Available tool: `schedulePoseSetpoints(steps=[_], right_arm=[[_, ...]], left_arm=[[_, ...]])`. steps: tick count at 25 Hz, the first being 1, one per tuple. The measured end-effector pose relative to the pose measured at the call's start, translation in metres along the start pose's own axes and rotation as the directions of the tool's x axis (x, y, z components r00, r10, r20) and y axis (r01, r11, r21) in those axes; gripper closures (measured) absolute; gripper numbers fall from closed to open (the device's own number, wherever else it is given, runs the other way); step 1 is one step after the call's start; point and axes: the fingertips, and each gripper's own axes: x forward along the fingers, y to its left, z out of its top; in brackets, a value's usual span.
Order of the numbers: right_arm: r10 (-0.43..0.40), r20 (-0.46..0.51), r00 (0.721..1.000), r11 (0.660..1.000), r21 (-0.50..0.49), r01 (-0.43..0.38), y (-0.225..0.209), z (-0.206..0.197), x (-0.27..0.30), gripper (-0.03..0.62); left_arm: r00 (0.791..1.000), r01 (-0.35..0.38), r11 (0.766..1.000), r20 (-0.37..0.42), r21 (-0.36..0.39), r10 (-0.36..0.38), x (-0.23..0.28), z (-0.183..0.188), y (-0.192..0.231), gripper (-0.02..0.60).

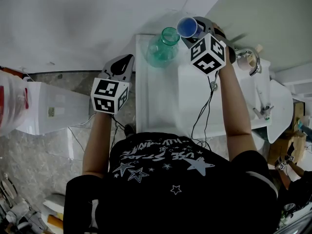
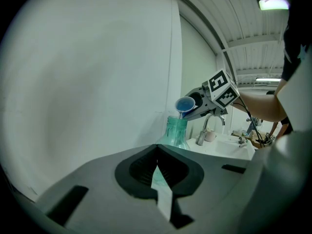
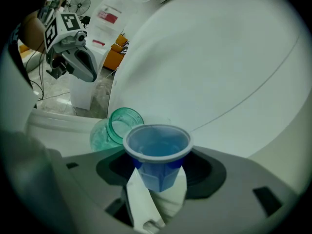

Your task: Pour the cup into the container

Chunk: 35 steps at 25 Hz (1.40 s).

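A small blue cup (image 1: 186,27) is clamped between the jaws of my right gripper (image 1: 195,31). It is tipped with its lip just above the mouth of a green glass bottle (image 1: 162,47) at the back of the white counter (image 1: 156,101). The right gripper view shows the cup (image 3: 157,147) with clear liquid inside and the bottle (image 3: 119,126) just beyond it. From the left gripper view the cup (image 2: 185,104) hangs over the bottle (image 2: 174,133). My left gripper (image 1: 121,65) is held left of the counter, apart from both, its jaws together and empty.
A chrome tap (image 1: 248,60) and sink basin (image 1: 261,99) lie right of the bottle. A white wall rises close behind the counter. A white cabinet (image 1: 48,111) stands on the stone floor to the left, below my left gripper.
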Motion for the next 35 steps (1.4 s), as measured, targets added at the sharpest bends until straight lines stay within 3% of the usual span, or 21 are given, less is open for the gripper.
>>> schedulePoseSetpoints(steps=[7,15,25,35], right_arm=[[-0.003,0.009,1.000,0.999,0.034,0.003,0.000,-0.001,0.000,0.304],[0.015,0.097,0.995,0.977,0.209,-0.035,0.000,0.000,-0.007,0.304],[-0.083,0.255,0.963,0.850,0.523,-0.065,0.001,-0.029,-0.029,0.304],[-0.091,0.378,0.921,0.732,0.653,-0.196,0.064,-0.061,-0.046,0.304]], left_arm=[[1.000,0.002,1.000,-0.005,-0.002,-0.002,-0.001,-0.002,-0.001,0.572],[1.000,0.005,1.000,-0.011,0.008,-0.005,-0.004,-0.001,-0.005,0.572],[1.000,0.007,1.000,-0.031,0.010,-0.007,-0.009,-0.008,-0.019,0.572],[0.997,0.018,1.000,-0.080,0.007,-0.017,-0.023,-0.035,-0.055,0.571]])
